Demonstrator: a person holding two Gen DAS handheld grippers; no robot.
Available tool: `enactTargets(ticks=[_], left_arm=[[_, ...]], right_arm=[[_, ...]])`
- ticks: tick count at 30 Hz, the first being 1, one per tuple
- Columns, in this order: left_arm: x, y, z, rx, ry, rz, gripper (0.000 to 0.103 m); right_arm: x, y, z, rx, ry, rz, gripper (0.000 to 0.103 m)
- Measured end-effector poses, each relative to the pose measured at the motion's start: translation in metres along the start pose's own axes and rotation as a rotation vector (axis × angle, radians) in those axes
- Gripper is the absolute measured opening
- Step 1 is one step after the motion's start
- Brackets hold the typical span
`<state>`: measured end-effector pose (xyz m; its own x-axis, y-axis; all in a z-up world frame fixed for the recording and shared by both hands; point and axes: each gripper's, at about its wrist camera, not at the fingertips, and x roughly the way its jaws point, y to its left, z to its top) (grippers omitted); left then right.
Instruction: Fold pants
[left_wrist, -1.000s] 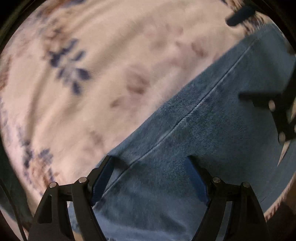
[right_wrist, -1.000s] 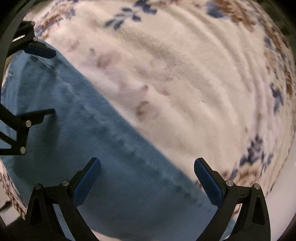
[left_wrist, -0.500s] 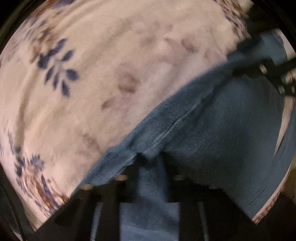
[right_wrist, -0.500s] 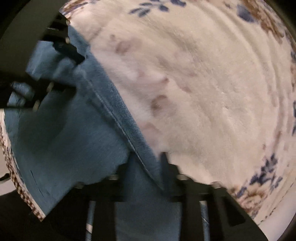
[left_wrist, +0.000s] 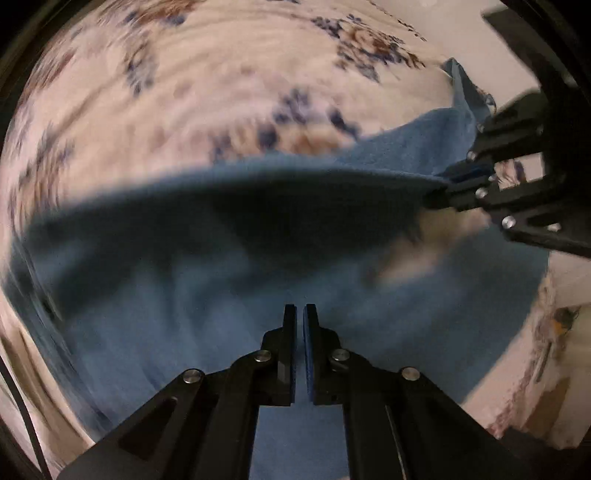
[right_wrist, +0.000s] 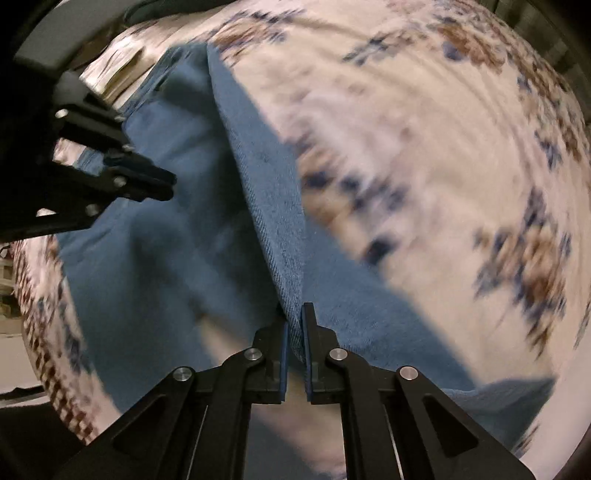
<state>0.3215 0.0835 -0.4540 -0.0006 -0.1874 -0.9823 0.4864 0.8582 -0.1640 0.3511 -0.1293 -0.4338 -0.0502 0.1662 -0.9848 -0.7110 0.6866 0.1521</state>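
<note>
Open floral blanket (right_wrist: 424, 129) beyond the raised jeans (right_wrist: 266, 206); opposite gripper (right_wrist: 162, 186) close alongside, crowding that flank.

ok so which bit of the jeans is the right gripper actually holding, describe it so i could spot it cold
Start from the cream blanket with blue and brown flowers; the blue jeans lie spread across it. One raised ridge of denim runs up from the flat cloth into the right gripper, which is shut on it. It stands up, showing its twill weave, while the denim around it lies flat.
</note>
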Motion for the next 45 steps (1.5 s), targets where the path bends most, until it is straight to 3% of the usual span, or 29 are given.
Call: enactTargets(ticks=[2,5,7,9,11,15,20,23,26,29,30,32,33,34,36,40,45], left_arm=[[-0.001,-0.007,-0.032,-0.082,0.014,-0.041,0.002],[0.007,-0.01,-0.068,-0.302,0.033,-0.079,0.006],[0.009,-0.002,-0.087,-0.467,0.033,-0.088,0.006],[0.0,0.015,-0.102,-0.625,0.027,-0.145,0.007],[-0.016,0.035,-0.108,-0.775,-0.01,-0.207,0.013],[-0.05,0.074,-0.101,-0.956,-0.138,-0.296,0.032],[-0.053,0.117,-0.088,-1.138,-0.227,-0.326,0.034],[-0.037,0.136,-0.074,-1.19,-0.186,-0.307,0.034],[-0.011,0.147,-0.053,-1.196,-0.138,-0.233,0.031],[-0.005,0.141,-0.051,-1.139,-0.16,-0.168,0.009],[-0.008,0.138,-0.053,-1.118,-0.171,-0.152,0.007],[-0.014,0.129,-0.057,-1.063,-0.202,-0.105,0.006],[-0.016,0.125,-0.057,-1.05,-0.211,-0.09,0.006],[-0.017,0.121,-0.061,-1.039,-0.215,-0.077,0.006],[-0.017,0.113,-0.067,-1.011,-0.223,-0.034,0.006],[-0.007,0.104,-0.061,-0.969,-0.219,0.043,0.006],[-0.004,0.106,-0.082,-0.987,-0.221,0.042,0.006]], right_arm=[[0.007,0.014,-0.034,0.066,0.005,0.043,0.007],[0.031,0.034,-0.076,0.141,0.025,0.056,0.007],[0.055,0.038,-0.074,0.21,0.046,0.021,0.007],[0.061,0.034,-0.085,0.282,0.049,-0.01,0.007],[0.064,0.027,-0.088,0.372,0.051,-0.007,0.008],[0.057,0.006,-0.099,0.495,0.045,0.009,0.013],[0.05,-0.015,-0.105,0.663,0.012,0.06,0.015],[0.039,-0.033,-0.125,0.732,-0.011,0.086,0.016],[0.038,-0.035,-0.139,0.757,-0.021,0.089,0.016],[0.034,-0.036,-0.147,0.766,-0.022,0.092,0.016],[0.029,-0.037,-0.15,0.769,-0.02,0.093,0.016],[0.038,-0.025,-0.12,0.781,-0.02,0.099,0.018],[0.047,-0.028,-0.122,0.79,-0.027,0.11,0.028],[0.049,-0.03,-0.115,0.804,-0.034,0.134,0.053],[0.038,-0.034,-0.117,0.822,-0.043,0.139,0.093],[0.002,-0.042,-0.131,0.857,-0.085,0.126,0.093],[-0.037,-0.083,-0.133,0.979,-0.141,0.074,0.093]])
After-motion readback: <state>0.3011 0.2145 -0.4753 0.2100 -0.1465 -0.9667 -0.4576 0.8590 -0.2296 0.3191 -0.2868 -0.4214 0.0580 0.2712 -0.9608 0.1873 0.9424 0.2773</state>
